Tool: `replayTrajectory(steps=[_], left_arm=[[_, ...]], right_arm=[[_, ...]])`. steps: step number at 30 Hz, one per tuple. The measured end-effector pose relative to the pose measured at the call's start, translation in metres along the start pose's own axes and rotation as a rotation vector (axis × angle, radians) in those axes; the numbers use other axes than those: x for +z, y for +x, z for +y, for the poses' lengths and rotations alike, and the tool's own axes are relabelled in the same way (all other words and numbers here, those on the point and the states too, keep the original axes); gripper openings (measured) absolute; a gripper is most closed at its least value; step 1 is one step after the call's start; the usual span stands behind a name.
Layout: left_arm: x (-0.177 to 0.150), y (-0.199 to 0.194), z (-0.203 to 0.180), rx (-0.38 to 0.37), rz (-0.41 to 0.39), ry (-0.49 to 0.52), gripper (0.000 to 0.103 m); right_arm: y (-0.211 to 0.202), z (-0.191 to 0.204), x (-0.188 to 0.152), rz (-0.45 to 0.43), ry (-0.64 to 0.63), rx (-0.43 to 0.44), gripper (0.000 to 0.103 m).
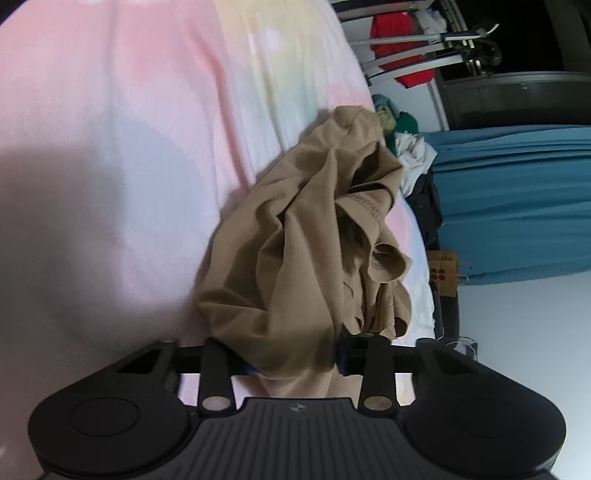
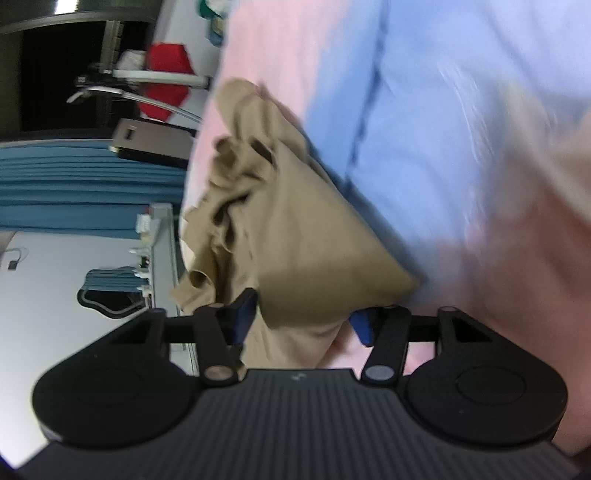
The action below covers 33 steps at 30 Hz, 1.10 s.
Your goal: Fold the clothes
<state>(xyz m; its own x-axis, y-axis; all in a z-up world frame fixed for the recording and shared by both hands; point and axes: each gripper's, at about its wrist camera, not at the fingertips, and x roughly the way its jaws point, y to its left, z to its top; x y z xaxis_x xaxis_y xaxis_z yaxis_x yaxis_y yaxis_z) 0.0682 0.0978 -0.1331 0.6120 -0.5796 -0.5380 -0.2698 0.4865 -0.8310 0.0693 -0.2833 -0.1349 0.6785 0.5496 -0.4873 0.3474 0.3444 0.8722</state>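
- Ribbed black housing fills the bottom of both wrist views, with two finger arms reaching forward from it.
- Between the arms of the left gripper (image 1: 295, 356) a bunch of the tan garment (image 1: 314, 236) passes; its fingers stand apart with cloth filling the gap, and whether they pinch it I cannot tell.
- In the right wrist view the right gripper (image 2: 301, 319) has blue fingertips (image 2: 242, 314) set wide on either side of a fold of the same tan garment (image 2: 295, 236); a real clamp on the cloth cannot be made out.
- Crumpled and heaped, the garment rests on a pastel bedspread (image 1: 129, 147) in pink, pale blue and yellowish patches, reaching from the grippers toward the bed's edge.
- Beyond that edge are a teal curtain (image 1: 517, 206), a metal rack (image 1: 417, 51) carrying a red cloth (image 1: 395, 29), and a small pile of green and white clothes (image 1: 402, 136).
- Blur smears the bedspread in the right wrist view.
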Motion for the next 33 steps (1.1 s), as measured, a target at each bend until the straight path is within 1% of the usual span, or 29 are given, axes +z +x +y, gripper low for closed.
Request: replayTrajectory(steps=[1, 2, 4, 6, 8, 10, 12, 14, 17, 22, 26, 29, 33], left_arm=[[-0.001, -0.001, -0.003, -0.005, -0.008, 0.013, 0.024], [0.0, -0.003, -0.007, -0.01, -0.012, 0.027, 0.02], [0.003, -0.005, -0.016, -0.021, -0.016, 0.05, 0.018], [0.002, -0.009, -0.022, -0.035, -0.019, 0.067, 0.016], [0.003, -0.017, -0.026, -0.054, -0.013, 0.054, 0.016], [0.001, -0.029, -0.032, -0.073, -0.013, 0.053, 0.015], [-0.005, -0.044, -0.041, -0.086, -0.02, 0.064, 0.015], [-0.016, -0.061, -0.045, -0.075, -0.021, 0.061, 0.015], [-0.036, -0.089, -0.049, -0.056, -0.013, 0.045, 0.015], [-0.076, -0.136, -0.047, -0.049, 0.012, 0.025, 0.015], [-0.094, -0.164, -0.042, -0.034, 0.034, 0.012, 0.016], [-0.096, -0.171, -0.043, -0.018, 0.045, -0.014, 0.016], [-0.073, -0.156, -0.054, -0.008, 0.05, -0.05, 0.018]], right_arm=[[-0.001, 0.003, 0.0, -0.01, -0.022, 0.0, 0.031], [-0.003, 0.006, -0.001, -0.02, -0.043, 0.0, 0.027], [-0.005, 0.013, -0.002, -0.041, -0.085, -0.015, 0.016], [-0.008, 0.02, -0.005, -0.065, -0.125, -0.026, 0.015], [-0.012, 0.026, -0.006, -0.075, -0.131, -0.023, 0.014], [-0.021, 0.028, -0.001, -0.084, -0.14, -0.014, 0.014], [-0.034, 0.037, -0.003, -0.1, -0.154, 0.009, 0.013], [-0.048, 0.044, -0.012, -0.113, -0.176, 0.014, 0.013], [-0.068, 0.047, -0.026, -0.105, -0.181, 0.004, 0.013], [-0.115, 0.041, -0.056, -0.094, -0.157, 0.003, 0.013], [-0.149, 0.032, -0.082, -0.093, -0.132, 0.012, 0.013], [-0.157, 0.031, -0.087, -0.085, -0.103, 0.015, 0.014], [-0.152, 0.039, -0.076, -0.076, -0.06, 0.014, 0.014]])
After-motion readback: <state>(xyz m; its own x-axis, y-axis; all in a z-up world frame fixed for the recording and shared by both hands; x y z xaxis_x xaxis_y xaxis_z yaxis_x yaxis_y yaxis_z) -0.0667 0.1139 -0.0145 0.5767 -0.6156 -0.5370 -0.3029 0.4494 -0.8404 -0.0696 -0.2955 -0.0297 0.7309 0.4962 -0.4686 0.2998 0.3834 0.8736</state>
